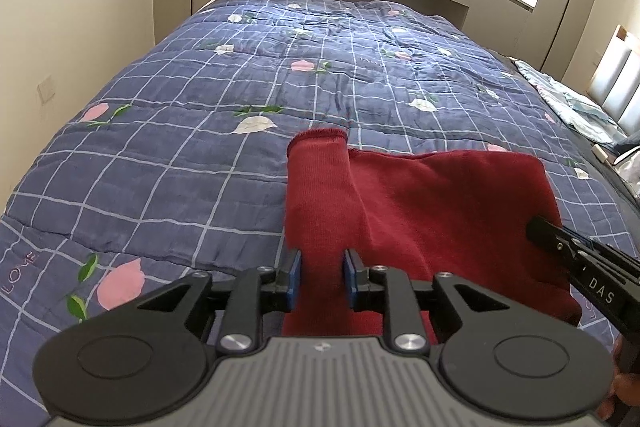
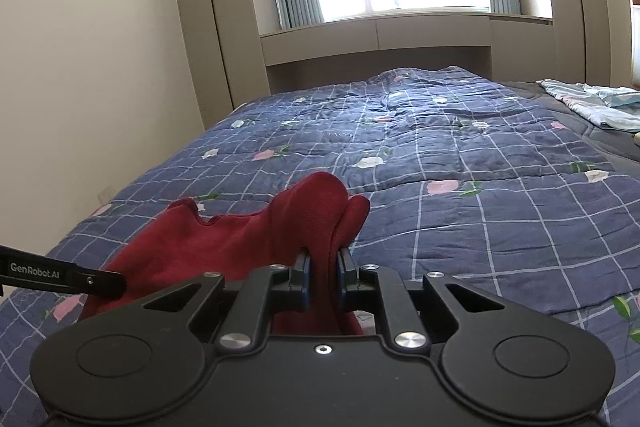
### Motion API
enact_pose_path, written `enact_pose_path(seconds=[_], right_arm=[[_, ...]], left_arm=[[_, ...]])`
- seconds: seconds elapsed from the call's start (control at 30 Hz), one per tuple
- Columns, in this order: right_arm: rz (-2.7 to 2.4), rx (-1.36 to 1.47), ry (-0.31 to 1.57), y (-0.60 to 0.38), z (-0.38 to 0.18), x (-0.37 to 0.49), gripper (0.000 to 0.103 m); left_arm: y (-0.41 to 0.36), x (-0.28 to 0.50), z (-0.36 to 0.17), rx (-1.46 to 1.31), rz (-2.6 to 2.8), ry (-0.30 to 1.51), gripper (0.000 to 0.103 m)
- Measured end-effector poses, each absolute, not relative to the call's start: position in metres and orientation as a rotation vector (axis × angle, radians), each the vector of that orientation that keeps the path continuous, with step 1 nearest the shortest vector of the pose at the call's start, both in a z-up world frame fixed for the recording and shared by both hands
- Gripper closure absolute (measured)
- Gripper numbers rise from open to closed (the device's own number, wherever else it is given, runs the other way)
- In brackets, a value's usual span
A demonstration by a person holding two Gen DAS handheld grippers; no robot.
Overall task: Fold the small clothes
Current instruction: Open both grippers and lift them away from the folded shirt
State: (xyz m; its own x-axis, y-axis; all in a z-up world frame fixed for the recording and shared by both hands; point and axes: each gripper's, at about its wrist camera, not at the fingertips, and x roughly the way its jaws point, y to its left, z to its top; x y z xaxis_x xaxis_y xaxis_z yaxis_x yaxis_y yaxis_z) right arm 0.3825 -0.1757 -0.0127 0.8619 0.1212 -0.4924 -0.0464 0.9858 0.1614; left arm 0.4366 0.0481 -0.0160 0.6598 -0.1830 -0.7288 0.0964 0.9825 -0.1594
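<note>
Left gripper [image 1: 321, 277] lowest in left view — blue pads either side of red garment [image 1: 420, 207] sleeve, pinching it, I judge. Right gripper [image 2: 323, 277] clamped on bunched red cloth, centre of its view. Garment spread on blue quilt [image 1: 180, 147], right of centre. Step: fold in hand. Next — carry both held edges across together, lay flat, release.

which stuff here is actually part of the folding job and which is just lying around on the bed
Part of the job:
- red garment, spread on the quilt
- left tool, closed on the garment
- right tool, closed on a bunched edge of it

Just lying about:
- blue checked floral quilt, the work surface only
- light blue bedding crumpled at the far right edge
</note>
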Motion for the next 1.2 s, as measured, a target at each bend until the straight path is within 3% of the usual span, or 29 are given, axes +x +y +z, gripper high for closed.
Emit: enact_pose_path(seconds=[0.07,0.2,0.23,0.37,0.43,0.5,0.63,1.2], right_arm=[[0.073,0.136,0.526,-0.175,-0.013,0.383,0.084],[0.038,0.134,0.522,-0.178,-0.013,0.381,0.060],[0.030,0.140,0.520,-0.179,-0.011,0.379,0.051],[0.011,0.136,0.499,-0.182,-0.005,0.370,0.039],[0.003,0.138,0.481,-0.183,0.001,0.363,0.025],[0.000,0.141,0.458,-0.185,0.009,0.355,0.019],[-0.009,0.143,0.404,-0.186,0.026,0.334,0.003],[0.030,0.092,0.237,-0.184,0.072,0.207,0.001]], left_arm=[[0.049,0.436,-0.016,-0.110,-0.154,0.836,0.073],[0.052,0.433,-0.016,-0.122,-0.127,0.837,0.039],[0.053,0.432,-0.016,-0.124,-0.121,0.836,0.038],[0.057,0.424,-0.011,-0.141,-0.104,0.829,0.026],[0.059,0.416,-0.005,-0.144,-0.091,0.810,0.019],[0.060,0.409,0.001,-0.146,-0.082,0.786,0.010],[0.059,0.389,0.018,-0.129,-0.050,0.729,0.001],[0.055,0.257,0.050,-0.090,-0.007,0.553,0.001]])
